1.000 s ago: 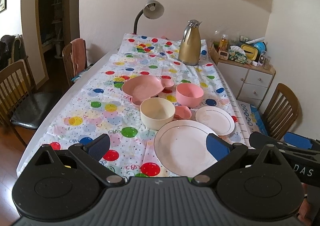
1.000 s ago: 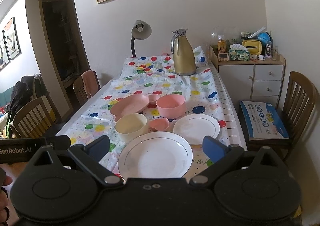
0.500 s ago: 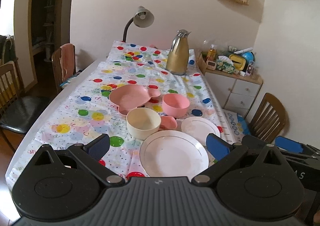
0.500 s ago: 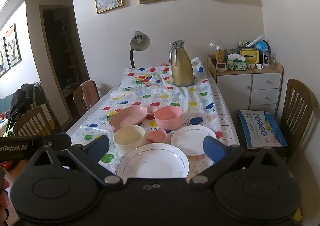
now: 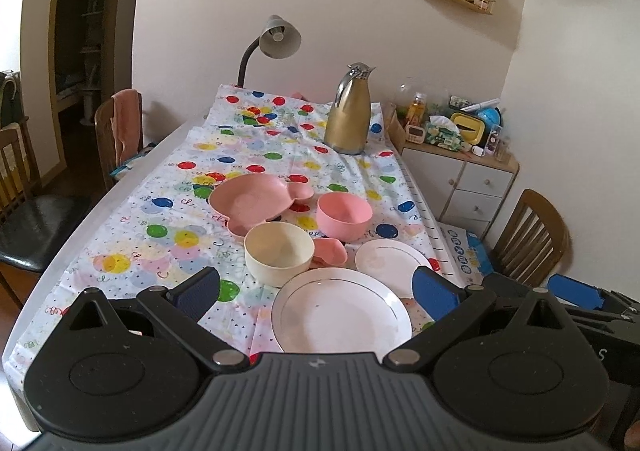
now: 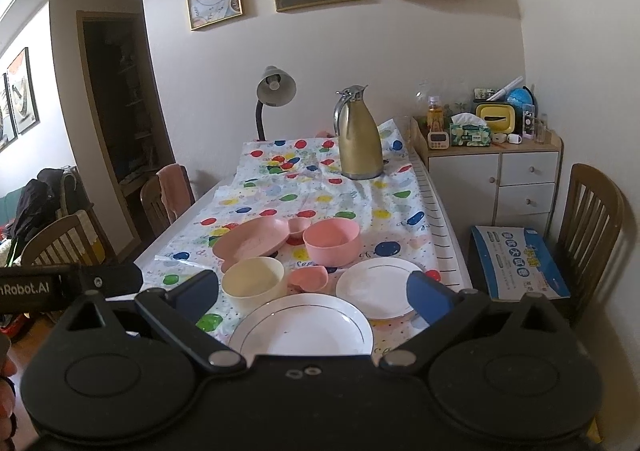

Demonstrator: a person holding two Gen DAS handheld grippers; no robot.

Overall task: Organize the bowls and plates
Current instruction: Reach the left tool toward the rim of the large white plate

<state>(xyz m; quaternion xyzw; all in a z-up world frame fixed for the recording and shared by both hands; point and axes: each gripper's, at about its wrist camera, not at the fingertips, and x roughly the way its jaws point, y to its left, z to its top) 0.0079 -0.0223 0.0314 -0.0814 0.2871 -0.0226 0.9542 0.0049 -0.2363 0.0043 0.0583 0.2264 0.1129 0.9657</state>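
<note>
I hold my left tool (image 5: 316, 289) above the near edge of the tabletop (image 5: 132, 187), its 2 blue-padded fingers spread wide with nothing between them. My right tool (image 6: 312, 293) hangs beside it at the same edge, fingers equally wide apart and empty.

The large white plate (image 5: 341, 313) lies closest to the near edge, framed between the fingers of both tools but untouched. Just beyond it, toward the right edge, the small white plate (image 5: 390, 261) sits close to the big plate's rim; in the right wrist view their rims appear to overlap, though I cannot tell if they touch. The cream bowl (image 5: 279, 251) stands upright just left of the plates, and a small pink dish (image 5: 330, 252) is tucked against it. Behind these the pink bowl (image 5: 344, 215) stands upright, with the pink divided plate (image 5: 254, 203) beside it on its left.

The spotted tablecloth (image 5: 168, 211) left of the dishes, out to the left edge, is bare. The middle of the tabletop is also free up to the gold jug (image 5: 350, 111) near the far edge, where a lamp (image 5: 276, 41) leans in at the far left corner. Along the right edge the small plate leaves only a narrow strip of cloth. A chair (image 6: 592, 227) and a cabinet (image 6: 492, 179) stand off that side.
</note>
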